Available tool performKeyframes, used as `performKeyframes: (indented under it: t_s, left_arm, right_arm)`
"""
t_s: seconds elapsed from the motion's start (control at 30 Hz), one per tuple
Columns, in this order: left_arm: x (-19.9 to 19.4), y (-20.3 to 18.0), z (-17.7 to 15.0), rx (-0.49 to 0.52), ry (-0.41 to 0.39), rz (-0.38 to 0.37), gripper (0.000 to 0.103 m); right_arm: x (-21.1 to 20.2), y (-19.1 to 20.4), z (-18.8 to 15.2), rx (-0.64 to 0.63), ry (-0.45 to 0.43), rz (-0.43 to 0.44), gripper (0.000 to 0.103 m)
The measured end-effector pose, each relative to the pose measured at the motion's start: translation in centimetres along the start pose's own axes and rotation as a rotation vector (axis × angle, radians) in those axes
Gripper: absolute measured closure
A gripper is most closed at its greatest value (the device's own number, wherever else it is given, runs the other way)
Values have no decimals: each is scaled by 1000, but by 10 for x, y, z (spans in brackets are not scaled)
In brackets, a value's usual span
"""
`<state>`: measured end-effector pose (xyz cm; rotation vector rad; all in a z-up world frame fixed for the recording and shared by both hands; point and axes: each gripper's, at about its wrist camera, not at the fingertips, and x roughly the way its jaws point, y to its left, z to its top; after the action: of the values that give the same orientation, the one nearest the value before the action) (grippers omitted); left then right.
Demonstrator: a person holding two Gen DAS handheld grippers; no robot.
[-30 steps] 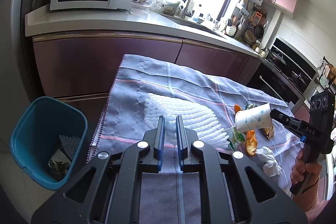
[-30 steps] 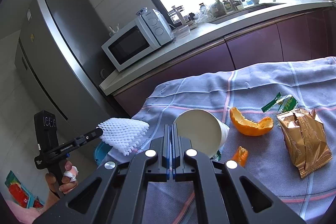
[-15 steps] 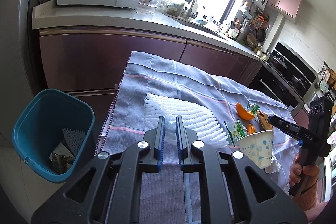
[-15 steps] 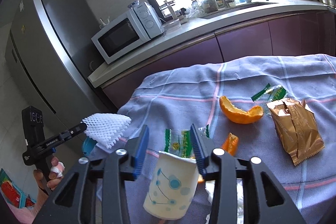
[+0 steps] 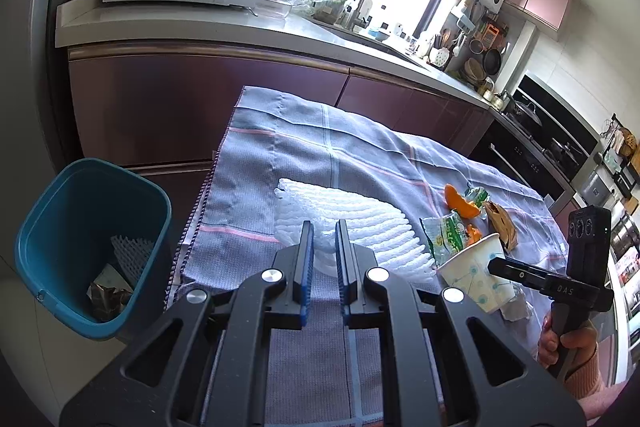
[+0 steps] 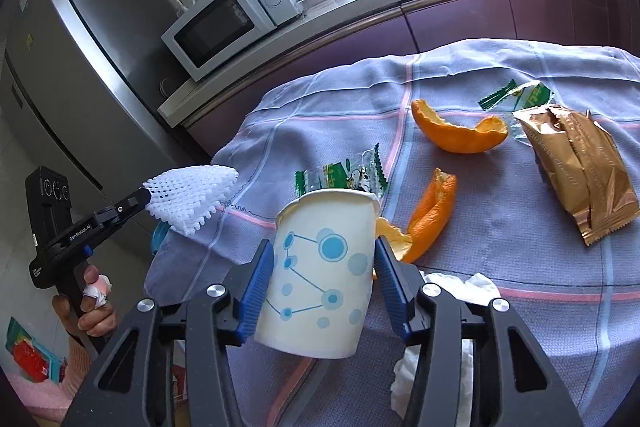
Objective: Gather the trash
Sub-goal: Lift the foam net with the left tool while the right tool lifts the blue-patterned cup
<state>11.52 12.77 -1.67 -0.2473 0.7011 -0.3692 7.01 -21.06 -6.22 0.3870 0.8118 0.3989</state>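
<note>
Left wrist view: left gripper (image 5: 322, 247) is clamped on the white foam net (image 5: 348, 223), jaws nearly together with foam pinched between them. Net hangs over the near-left part of the cloth (image 5: 304, 147), right of the teal bin (image 5: 94, 247). Bin already has a foam net piece and a crumpled wrapper inside, so the task looks partly done.

Right gripper (image 6: 324, 283) has its jaws wide apart around the paper cup (image 6: 320, 271). Left pad looks to be on the cup wall, right pad just beside it; can't tell if it's gripping. Cup sits at the near cloth edge, right of the net.

Left on the cloth beyond the cup: two orange peels (image 6: 460, 135), two green wrappers (image 6: 340, 175), gold packet (image 6: 580, 163), white tissue (image 6: 460, 283) beside the cup. I'd say well under half done.

Only the left view shows the bin contents. Only the right view shows the cup against the pads, and the tissue clearly.
</note>
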Motion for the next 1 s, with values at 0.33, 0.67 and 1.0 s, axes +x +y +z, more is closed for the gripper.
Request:
performKeyframes:
  t_s: [0.33,0.67,1.0]
  left_arm:
    - [-6,4,-5,7,-6,1,92]
    - [-21,5,-9,21,-21,18,92]
    - [-45,12,-11,26,-51,39,92]
  right_arm:
    - [-12,19,6,-53,-35,32,63]
    - [-5,44,11,-100,-38,96,63]
    - [15,72,14,-135,-18,154,63]
